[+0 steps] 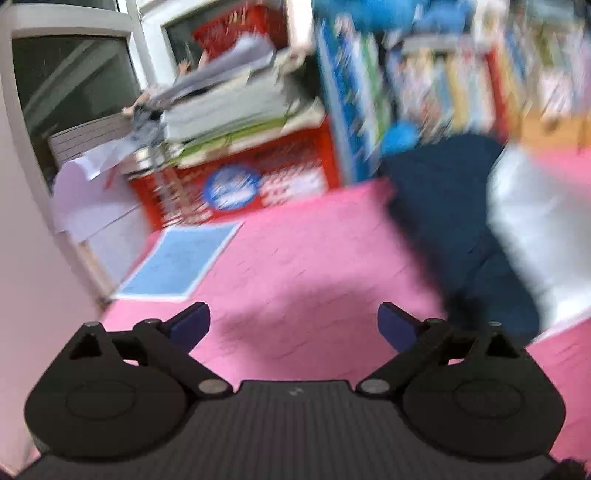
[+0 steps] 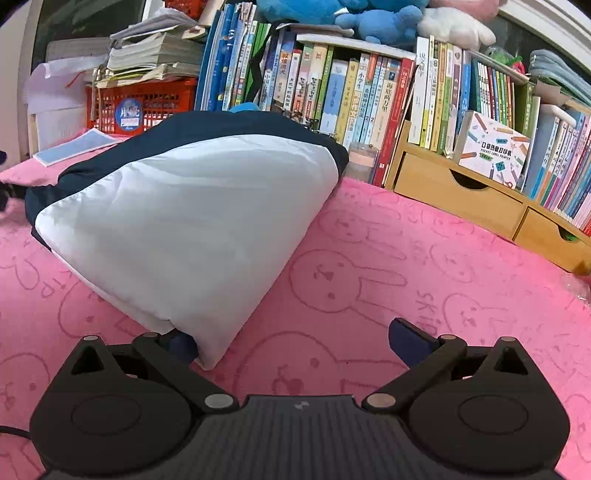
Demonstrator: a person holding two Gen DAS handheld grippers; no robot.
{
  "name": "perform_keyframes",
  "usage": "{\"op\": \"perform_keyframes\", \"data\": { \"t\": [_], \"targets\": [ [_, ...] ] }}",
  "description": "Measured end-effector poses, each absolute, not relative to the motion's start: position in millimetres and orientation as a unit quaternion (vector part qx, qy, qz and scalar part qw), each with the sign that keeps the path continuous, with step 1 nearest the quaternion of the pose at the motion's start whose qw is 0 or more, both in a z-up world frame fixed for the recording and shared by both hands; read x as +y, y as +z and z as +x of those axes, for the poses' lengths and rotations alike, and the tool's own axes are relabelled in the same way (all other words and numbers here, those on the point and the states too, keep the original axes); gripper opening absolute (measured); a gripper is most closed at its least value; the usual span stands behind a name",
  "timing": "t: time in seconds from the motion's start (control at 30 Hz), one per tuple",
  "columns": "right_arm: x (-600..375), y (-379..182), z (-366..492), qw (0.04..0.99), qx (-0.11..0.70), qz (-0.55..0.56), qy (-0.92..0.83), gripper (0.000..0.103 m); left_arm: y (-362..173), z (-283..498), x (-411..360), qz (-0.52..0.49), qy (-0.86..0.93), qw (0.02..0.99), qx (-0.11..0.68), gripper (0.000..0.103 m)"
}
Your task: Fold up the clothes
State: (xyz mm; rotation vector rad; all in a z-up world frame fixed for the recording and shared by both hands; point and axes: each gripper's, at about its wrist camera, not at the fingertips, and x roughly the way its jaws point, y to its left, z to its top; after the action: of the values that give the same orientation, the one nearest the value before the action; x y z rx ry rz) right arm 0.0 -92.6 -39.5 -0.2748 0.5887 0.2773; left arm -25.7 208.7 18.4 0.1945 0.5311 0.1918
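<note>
A folded white and navy garment [image 2: 192, 221] lies on the pink rabbit-print cloth [image 2: 369, 280]. In the blurred left wrist view it shows at the right, navy [image 1: 454, 221] beside white. My right gripper [image 2: 295, 341] is open, low over the cloth, with the garment's near white corner lying over its left finger. My left gripper [image 1: 293, 325] is open and empty above bare pink cloth [image 1: 295, 266], to the left of the garment.
A red crate [image 1: 258, 177] with stacked papers [image 1: 229, 107] stands at the back left. A blue sheet [image 1: 177, 262] lies on the cloth. Books [image 2: 369, 88] and wooden drawers [image 2: 461, 192] line the back and right. Blue plush toys [image 2: 369, 18] sit on top.
</note>
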Motion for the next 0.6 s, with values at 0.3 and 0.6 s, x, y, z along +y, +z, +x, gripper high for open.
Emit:
{"op": "perform_keyframes", "data": {
  "t": [0.3, 0.6],
  "targets": [
    [-89.9, -38.8, -1.8, 0.938, 0.287, -0.139, 0.134, 0.103, 15.3, -36.6, 114.9, 0.108, -0.051, 0.968, 0.221, 0.101],
    [-85.1, -37.2, -7.8, 0.942, 0.269, -0.159, 0.121, 0.103, -20.3, -13.5, 131.9, 0.117, 0.037, 0.954, 0.273, 0.102]
  ]
}}
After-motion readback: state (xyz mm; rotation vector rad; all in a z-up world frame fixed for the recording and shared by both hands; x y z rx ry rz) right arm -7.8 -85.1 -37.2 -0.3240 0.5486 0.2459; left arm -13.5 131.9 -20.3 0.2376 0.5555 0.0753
